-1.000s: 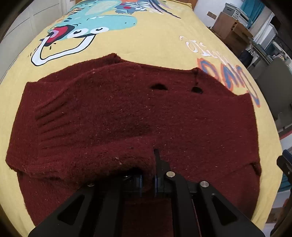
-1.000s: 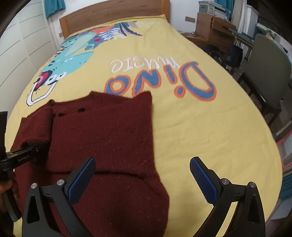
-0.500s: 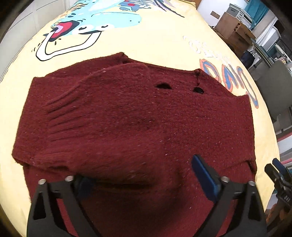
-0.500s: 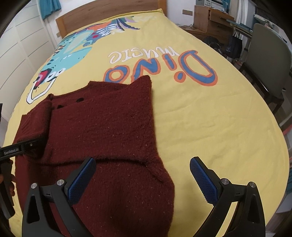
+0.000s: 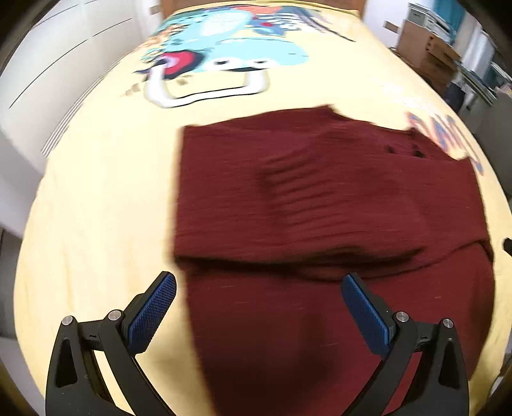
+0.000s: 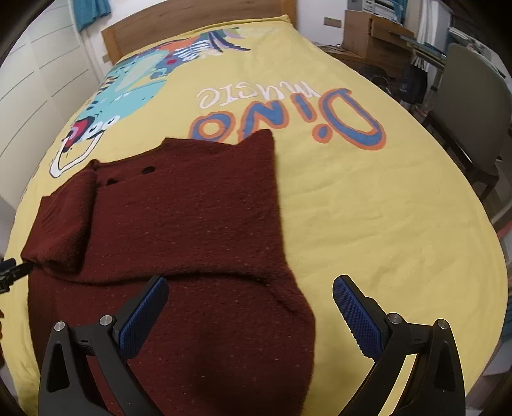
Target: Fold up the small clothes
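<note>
A dark red knitted sweater [image 5: 320, 208] lies flat on the yellow bedspread [image 5: 96, 208], both sleeves folded in over its body. It also shows in the right wrist view [image 6: 192, 224]. My left gripper [image 5: 256, 307] is open and empty, hovering over the sweater's lower left edge. My right gripper [image 6: 249, 307] is open and empty over the sweater's lower right part. The left gripper's tip [image 6: 12, 272] shows at the sweater's left edge in the right wrist view.
The bedspread [image 6: 368, 208] carries a dinosaur print and "Dino music" lettering. A wooden headboard [image 6: 192, 19] stands at the far end. A grey chair [image 6: 473, 105] and wooden furniture [image 6: 371, 32] stand to the right of the bed. White cupboard doors [image 5: 48, 64] line the left.
My left gripper let go of the folded left sleeve, opened, and drew back to the left. The sleeve now lies across the sweater. My right gripper stayed open, nearly still.
</note>
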`<control>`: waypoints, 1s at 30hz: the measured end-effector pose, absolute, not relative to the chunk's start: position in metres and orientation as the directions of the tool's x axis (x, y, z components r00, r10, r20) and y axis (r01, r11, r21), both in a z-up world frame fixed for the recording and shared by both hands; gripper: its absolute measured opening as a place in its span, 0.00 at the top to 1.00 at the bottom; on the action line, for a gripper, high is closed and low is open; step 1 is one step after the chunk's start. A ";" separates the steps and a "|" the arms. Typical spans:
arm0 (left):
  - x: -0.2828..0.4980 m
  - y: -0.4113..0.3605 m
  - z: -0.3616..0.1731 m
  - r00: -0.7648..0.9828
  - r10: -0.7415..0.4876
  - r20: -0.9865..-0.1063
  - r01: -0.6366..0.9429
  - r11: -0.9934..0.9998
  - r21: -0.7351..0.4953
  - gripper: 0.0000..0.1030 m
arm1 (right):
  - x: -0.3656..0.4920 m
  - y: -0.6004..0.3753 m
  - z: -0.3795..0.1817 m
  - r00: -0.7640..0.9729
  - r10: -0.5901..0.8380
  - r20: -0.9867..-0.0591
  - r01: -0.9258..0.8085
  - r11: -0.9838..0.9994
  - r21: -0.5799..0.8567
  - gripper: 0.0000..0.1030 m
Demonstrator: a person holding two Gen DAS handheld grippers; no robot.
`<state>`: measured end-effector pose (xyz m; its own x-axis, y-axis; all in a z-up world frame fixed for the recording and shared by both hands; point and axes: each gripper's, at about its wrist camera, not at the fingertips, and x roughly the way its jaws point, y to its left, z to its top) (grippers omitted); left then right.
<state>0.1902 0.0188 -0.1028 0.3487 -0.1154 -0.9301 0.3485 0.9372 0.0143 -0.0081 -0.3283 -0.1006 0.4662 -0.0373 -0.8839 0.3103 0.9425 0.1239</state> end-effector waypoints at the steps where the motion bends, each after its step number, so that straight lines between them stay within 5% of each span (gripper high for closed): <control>1: 0.193 0.028 -0.104 0.349 -0.104 -0.931 0.336 0.942 0.021 0.01 | -0.007 -0.325 -0.099 0.468 -0.037 -0.883 0.303 0.945 0.122 0.00; 6: 0.208 0.057 -0.127 0.340 -0.068 -0.938 0.297 0.954 0.038 0.03 | 0.001 -0.308 -0.096 0.468 -0.032 -0.883 0.271 0.956 0.109 0.00; 8: 0.214 0.060 -0.138 0.335 -0.052 -0.941 0.290 0.956 0.050 0.15 | 0.004 -0.299 -0.096 0.465 -0.029 -0.885 0.257 0.961 0.103 0.00; 10: 0.221 0.061 -0.147 0.329 -0.053 -0.943 0.288 0.956 0.046 0.39 | 0.007 -0.288 -0.094 0.465 -0.024 -0.885 0.234 0.967 0.097 0.00; 14: 0.233 0.057 -0.154 0.341 -0.090 -0.936 0.297 0.955 0.016 0.44 | 0.020 -0.263 -0.093 0.460 -0.015 -0.888 0.189 0.979 0.081 0.00; 17: 0.236 0.051 -0.154 0.347 -0.126 -0.929 0.334 0.942 -0.003 0.72 | 0.032 -0.240 -0.091 0.459 0.000 -0.889 0.147 0.986 0.075 0.00; 18: 0.236 0.050 -0.154 0.338 -0.153 -0.929 0.345 0.938 -0.030 0.88 | 0.037 -0.232 -0.089 0.459 0.004 -0.888 0.128 0.989 0.071 0.00; 30: 0.223 0.046 -0.153 0.311 -0.189 -0.932 0.391 0.919 -0.055 0.91 | 0.109 -0.090 -0.067 0.424 0.082 -0.902 -0.255 0.966 -0.032 0.00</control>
